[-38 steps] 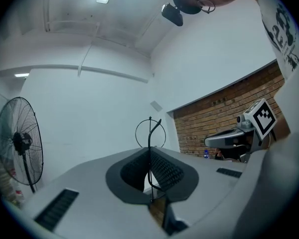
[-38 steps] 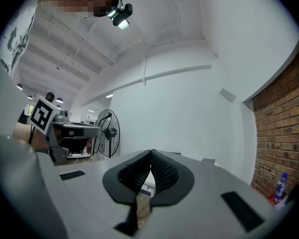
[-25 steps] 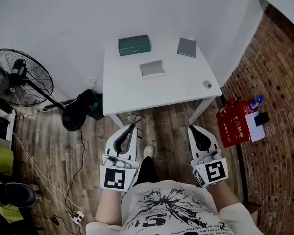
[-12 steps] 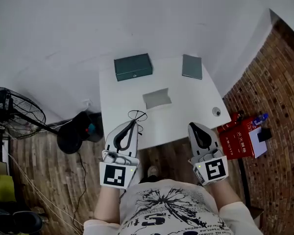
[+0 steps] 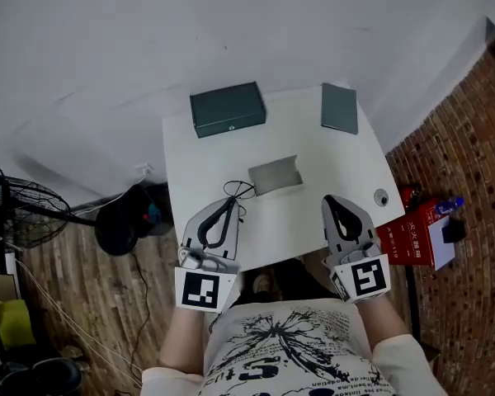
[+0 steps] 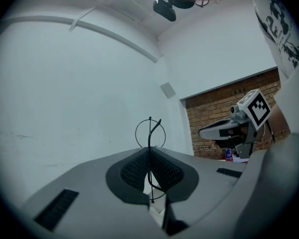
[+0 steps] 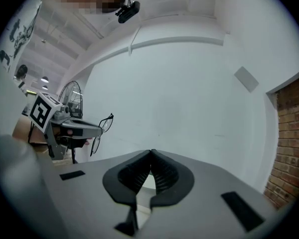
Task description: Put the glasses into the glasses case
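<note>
Thin black wire-framed glasses (image 5: 238, 191) stick out of my left gripper (image 5: 230, 203), which is shut on them over the near left part of the white table (image 5: 198, 151). In the left gripper view one round lens (image 6: 150, 132) stands above the closed jaws of the left gripper (image 6: 150, 149). A dark green glasses case (image 5: 227, 110) lies closed at the table's far left. My right gripper (image 5: 331, 200) is shut with nothing in it, over the near right edge. In the right gripper view, the glasses (image 7: 103, 126) show to the left of the right gripper (image 7: 152, 154).
A grey cloth (image 5: 275, 174) lies mid-table, a dark grey flat pouch (image 5: 339, 108) at the far right, and a small round object (image 5: 381, 197) near the right edge. On the floor stand a fan (image 5: 16, 213), a black item (image 5: 128, 221) and red boxes (image 5: 417, 233). A brick wall runs along the right.
The table has come nearer in the head view. Both grippers, which hung over the wooden floor, are now over the table's near edge. The left one still holds the glasses.
</note>
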`<state>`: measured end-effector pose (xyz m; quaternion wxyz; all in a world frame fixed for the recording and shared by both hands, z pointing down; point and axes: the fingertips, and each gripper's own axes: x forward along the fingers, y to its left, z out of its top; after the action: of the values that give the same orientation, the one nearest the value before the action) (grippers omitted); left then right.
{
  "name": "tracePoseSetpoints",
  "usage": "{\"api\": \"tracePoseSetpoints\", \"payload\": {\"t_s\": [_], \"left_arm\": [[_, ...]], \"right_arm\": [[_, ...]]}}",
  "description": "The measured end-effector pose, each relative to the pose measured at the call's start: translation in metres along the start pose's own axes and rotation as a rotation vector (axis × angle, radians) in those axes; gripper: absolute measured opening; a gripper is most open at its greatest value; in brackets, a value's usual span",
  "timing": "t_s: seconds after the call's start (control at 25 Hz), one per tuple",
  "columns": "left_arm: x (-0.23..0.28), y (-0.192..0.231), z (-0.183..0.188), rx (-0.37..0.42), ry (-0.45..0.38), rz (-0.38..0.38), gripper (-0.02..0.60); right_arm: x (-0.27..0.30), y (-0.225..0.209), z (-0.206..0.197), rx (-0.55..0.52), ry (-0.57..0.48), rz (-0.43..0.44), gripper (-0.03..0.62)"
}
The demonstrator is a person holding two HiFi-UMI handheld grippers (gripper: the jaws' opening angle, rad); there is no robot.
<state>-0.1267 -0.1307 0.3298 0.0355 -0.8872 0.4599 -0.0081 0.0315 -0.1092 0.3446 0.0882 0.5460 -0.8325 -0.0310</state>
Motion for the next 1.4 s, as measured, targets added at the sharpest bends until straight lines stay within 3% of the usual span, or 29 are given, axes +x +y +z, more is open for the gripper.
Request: {"api": "tracePoseSetpoints", "payload": {"t_s": [0.32,0.44,0.68,0.84,1.2,1.4], "left_arm": [[0.061,0.011,-0.039,0.017,0.09,0.031,0.017],[0.086,0.01,-0.063,0.037,0.174,0.006,0.017],[0.129,-0.01,-0.132,0.053,0.456,-0.124,0.017],[0.158,-0.021,-0.167,0.067,0.548,-0.2,0.017],[0.185,-0.049,-0.228,0.223,0.765,-0.461,0.017],[0.187,-0.056,-0.254,0.297,0.861,-0.536,0.017]], "right_arm": [[0.059,-0.039,-0.021,0.036,0.026,0.1,0.015],[0.082,-0.052,-0.029,0.052,0.033,0.145,0.014],[0.115,-0.072,-0.065,0.118,0.091,0.192,0.015],[0.127,-0.087,-0.082,0.146,0.115,0.199,0.015],[0.138,-0.107,-0.103,0.16,0.146,0.191,0.015],[0.13,-0.112,-0.114,0.155,0.171,0.18,0.015]]}}
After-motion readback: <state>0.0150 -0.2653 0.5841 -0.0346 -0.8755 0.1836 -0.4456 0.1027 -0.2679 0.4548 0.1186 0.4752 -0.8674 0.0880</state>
